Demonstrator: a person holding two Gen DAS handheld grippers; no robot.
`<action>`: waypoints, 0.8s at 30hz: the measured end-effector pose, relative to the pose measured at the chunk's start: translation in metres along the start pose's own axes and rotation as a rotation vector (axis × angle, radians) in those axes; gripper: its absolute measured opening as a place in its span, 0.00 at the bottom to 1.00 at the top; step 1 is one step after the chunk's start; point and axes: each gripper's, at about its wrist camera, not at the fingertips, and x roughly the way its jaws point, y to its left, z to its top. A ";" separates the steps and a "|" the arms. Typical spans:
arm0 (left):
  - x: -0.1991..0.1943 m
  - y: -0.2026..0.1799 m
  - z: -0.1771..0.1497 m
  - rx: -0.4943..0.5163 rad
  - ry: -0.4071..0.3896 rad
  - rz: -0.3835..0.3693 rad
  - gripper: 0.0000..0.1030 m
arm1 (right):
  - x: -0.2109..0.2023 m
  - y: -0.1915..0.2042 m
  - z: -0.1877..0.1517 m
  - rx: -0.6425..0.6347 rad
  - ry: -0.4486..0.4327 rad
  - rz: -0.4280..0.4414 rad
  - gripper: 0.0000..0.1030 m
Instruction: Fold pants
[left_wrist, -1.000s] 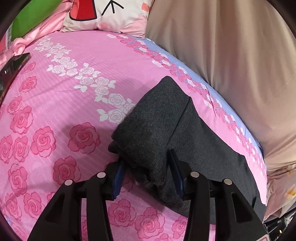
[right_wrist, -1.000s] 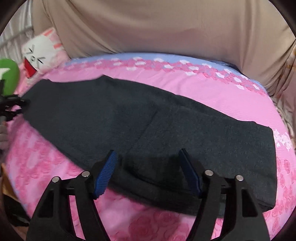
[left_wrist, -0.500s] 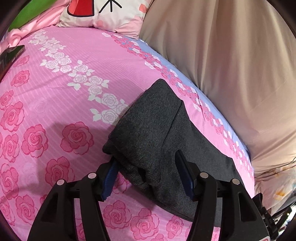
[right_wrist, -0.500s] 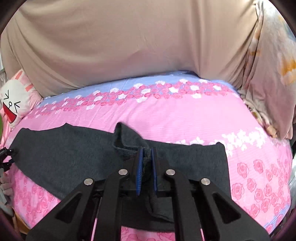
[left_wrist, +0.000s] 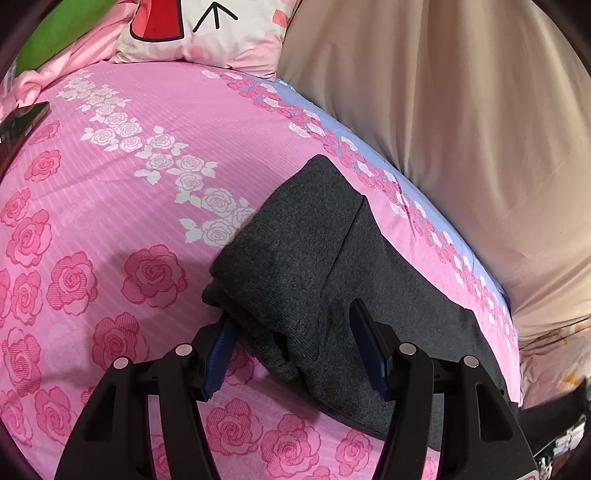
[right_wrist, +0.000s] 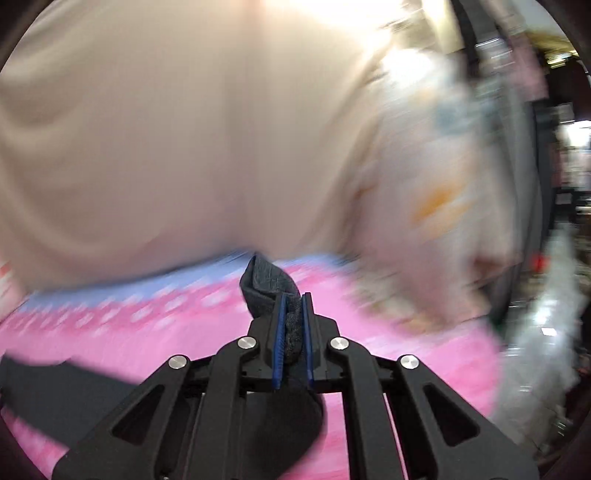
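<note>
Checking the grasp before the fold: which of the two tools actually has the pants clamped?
The right tool: its blue pads are shut on a bunch of the dark grey pants. The left tool is open, merely straddling them.

Matt, ribbed dark cloth pants (left_wrist: 314, 266) on smooth printed cotton bedsheet (left_wrist: 129, 192).

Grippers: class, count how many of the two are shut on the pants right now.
1. The right gripper is shut on the pants. The left gripper is open around their folded end.

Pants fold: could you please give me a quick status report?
Left tongs open, straddling the folded end of the pants. Right tongs shut on pants fabric, lifted off the bedsheet. Right view blurred. Nothing blocking.
</note>
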 end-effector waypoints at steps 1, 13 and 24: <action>0.000 0.000 0.000 0.000 0.000 0.001 0.57 | 0.004 -0.026 -0.004 0.028 0.021 -0.044 0.07; 0.001 -0.003 -0.001 0.014 -0.006 0.029 0.57 | 0.053 -0.028 -0.120 -0.004 0.213 0.135 0.20; 0.001 -0.005 -0.002 0.032 -0.012 0.066 0.58 | 0.038 0.215 -0.205 -0.625 0.328 0.578 0.72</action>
